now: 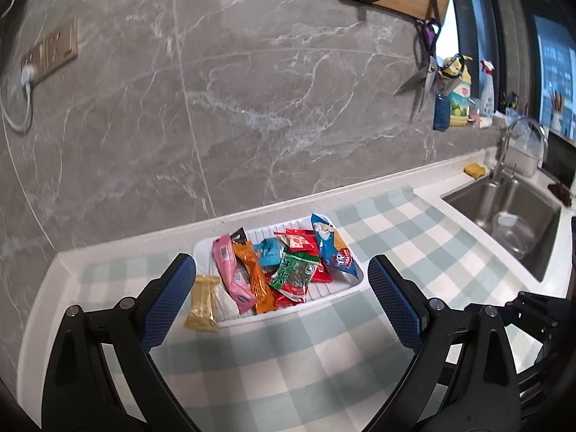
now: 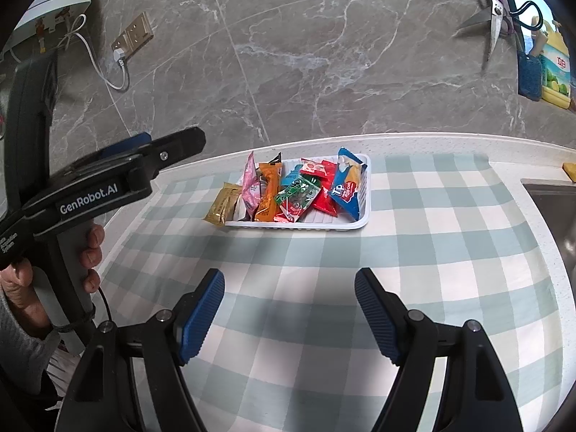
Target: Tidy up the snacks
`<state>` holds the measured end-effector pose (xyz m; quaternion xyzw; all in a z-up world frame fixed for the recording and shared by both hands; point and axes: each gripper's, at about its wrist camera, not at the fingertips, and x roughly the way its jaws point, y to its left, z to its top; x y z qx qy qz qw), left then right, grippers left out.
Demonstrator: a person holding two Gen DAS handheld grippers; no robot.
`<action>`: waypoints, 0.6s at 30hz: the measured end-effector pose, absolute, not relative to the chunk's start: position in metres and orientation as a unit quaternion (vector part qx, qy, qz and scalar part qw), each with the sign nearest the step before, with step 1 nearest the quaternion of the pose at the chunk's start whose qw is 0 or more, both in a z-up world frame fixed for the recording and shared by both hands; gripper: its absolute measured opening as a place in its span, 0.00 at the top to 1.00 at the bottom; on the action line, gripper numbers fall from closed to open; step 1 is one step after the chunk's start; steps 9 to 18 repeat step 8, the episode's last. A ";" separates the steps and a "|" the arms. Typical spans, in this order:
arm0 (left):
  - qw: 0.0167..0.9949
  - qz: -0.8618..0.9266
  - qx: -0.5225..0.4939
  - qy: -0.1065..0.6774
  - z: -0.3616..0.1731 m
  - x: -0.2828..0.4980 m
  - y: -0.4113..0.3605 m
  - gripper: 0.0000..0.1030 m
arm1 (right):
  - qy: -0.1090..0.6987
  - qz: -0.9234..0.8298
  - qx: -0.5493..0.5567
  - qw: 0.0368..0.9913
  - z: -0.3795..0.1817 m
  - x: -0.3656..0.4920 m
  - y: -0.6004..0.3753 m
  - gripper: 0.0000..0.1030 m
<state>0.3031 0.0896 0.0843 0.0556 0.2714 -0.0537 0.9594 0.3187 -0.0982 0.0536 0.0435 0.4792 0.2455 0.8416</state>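
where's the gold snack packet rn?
In both wrist views, the gold foil snack packet leans over the left end of the white plastic tray, beside the pink packet.

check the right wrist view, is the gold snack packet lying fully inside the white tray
No, the gold snack packet hangs over the left end of the white tray, partly resting on the checked cloth.

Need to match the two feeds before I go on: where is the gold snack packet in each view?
Left wrist: gold packet, centre-left, leaning over the white tray's left end.
Right wrist: gold packet, left of centre, at the same end of the tray.
Shared landmark: blue packet at the tray's right end.
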 end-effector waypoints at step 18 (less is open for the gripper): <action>0.950 -0.068 0.028 0.303 0.075 0.307 0.105 0.06 | 0.482 0.243 0.045 0.841 0.052 0.321 -0.099 0.25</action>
